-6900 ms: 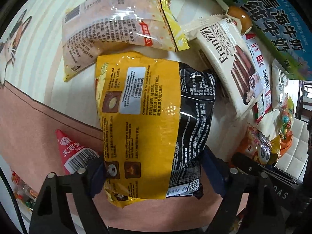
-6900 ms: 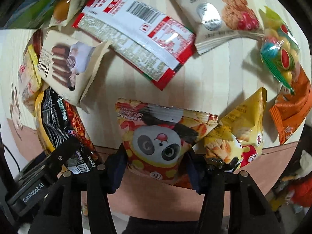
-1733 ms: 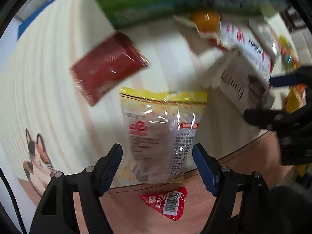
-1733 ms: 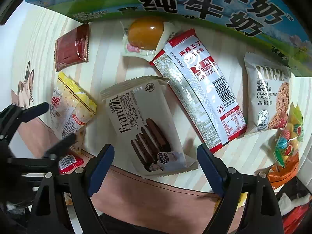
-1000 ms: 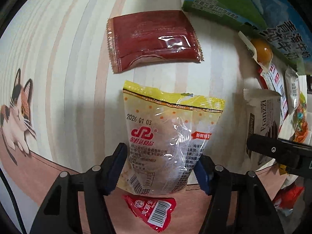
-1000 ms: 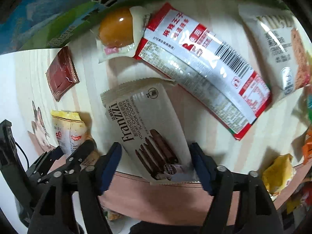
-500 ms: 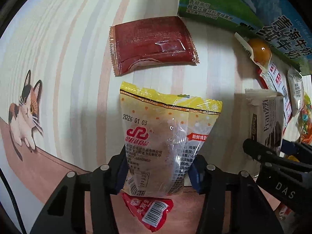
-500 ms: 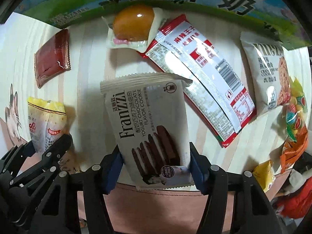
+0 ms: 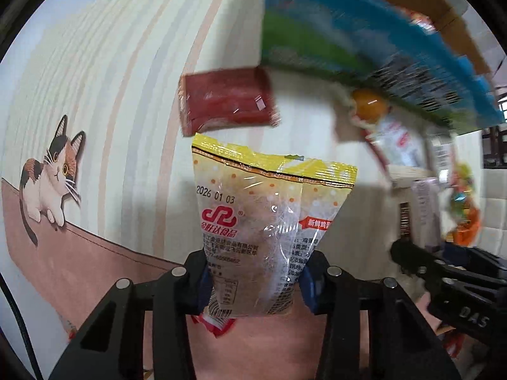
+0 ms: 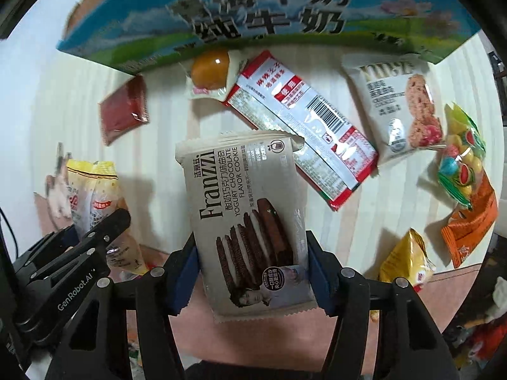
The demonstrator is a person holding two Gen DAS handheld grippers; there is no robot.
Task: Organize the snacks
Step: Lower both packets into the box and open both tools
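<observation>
Two grippers each clamp a packet. Low in the left wrist view, the left gripper [image 9: 255, 280], jaws closing, pinches the yellow-topped clear packet [image 9: 266, 212] at its lower end. Low in the right wrist view, the right gripper [image 10: 253, 267] squeezes the Franzzi cookie pack [image 10: 250, 218]. Farther up lie the dark red sachet [image 9: 226, 99], then the blue-green milk carton box [image 10: 263, 15].

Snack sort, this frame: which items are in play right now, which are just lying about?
In play:
- yellow-topped packet, in the closing left hand-held gripper
- Franzzi cookie pack, in the right hand-held gripper
- milk carton box

Lying about:
- dark red sachet
- red-and-white pack
- oat cookie packet
</observation>
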